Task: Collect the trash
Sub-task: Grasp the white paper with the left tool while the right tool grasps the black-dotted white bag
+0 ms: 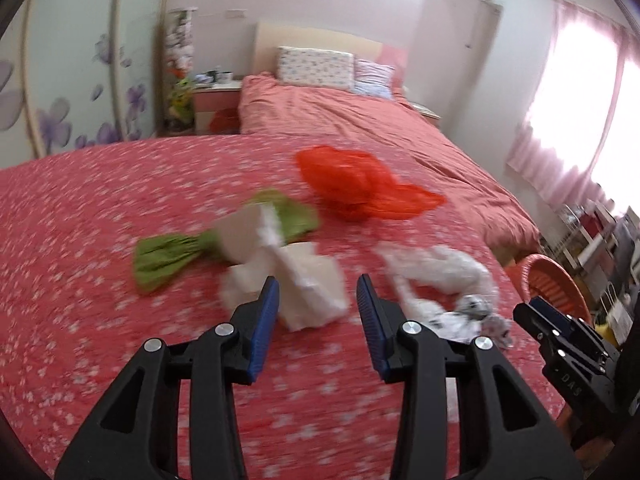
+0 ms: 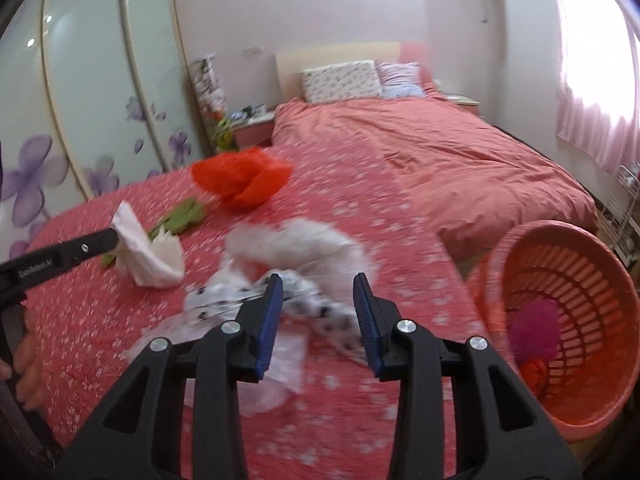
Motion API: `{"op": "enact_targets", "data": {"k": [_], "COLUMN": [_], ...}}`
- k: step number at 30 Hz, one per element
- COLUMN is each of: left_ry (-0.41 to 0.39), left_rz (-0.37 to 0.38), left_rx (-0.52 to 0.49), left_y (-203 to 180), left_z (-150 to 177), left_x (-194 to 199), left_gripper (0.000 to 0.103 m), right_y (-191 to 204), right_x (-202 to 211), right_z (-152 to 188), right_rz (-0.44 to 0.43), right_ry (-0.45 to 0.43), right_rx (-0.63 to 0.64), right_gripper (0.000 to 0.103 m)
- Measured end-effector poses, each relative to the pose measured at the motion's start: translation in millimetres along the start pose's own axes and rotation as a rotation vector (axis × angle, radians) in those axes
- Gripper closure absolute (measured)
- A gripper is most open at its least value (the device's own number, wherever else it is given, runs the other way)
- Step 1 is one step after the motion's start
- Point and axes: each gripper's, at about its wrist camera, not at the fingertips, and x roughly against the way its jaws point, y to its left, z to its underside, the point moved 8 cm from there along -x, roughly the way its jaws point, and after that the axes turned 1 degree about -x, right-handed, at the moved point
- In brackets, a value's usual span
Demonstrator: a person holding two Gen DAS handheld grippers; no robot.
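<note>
Several pieces of trash lie on a red flowered bedspread. My left gripper is open, its jaws on either side of crumpled white tissue, which also shows in the right wrist view. My right gripper is open just above a white plastic wrapper with black print, seen in the left wrist view too. A green wrapper and an orange plastic bag lie farther back. A pink laundry basket stands to the right, beside the bed.
The basket holds pink and red items. A second bed with a salmon cover and pillows lies behind. A wardrobe with purple flowers stands at left, a nightstand at the back, and shelving at right.
</note>
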Motion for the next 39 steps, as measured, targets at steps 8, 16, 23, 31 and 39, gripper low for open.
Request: {"op": "enact_targets", "data": {"k": [8,16,23,31,39], "left_ry": [0.009,-0.012,-0.027,0.036,0.025], "left_rz": [-0.018,0.0,-0.013,-0.056,-0.035], "left_rx": [0.042,0.056,0.042,0.052,0.034], "left_y": [31.1,33.5,20.2,19.2,18.7], "left_z": [8.1,4.6,-7.8,-14.3,-14.5], "left_x": [-1.5,-1.5,-10.7,-38.8,-31.8], "left_gripper": [0.058,0.047,0.045,0.067,0.095], "right_y": [13.5,16.5,5.2,-2.4,-5.5], "right_x": [-38.1,-38.3,-5.7,3.1,12.6], "right_z": [12.1,21.4,3.2,2.6,2.0], "right_rz": [0.028,0.028,0.022,0.032,0.038], "right_ry": [0.094,0.118,0.035,0.025,0.008], "right_rx": [0.024,0.032,-0.012,-0.022,-0.027], "right_gripper": [0.066,0.093,0.094,0.094,0.094]}}
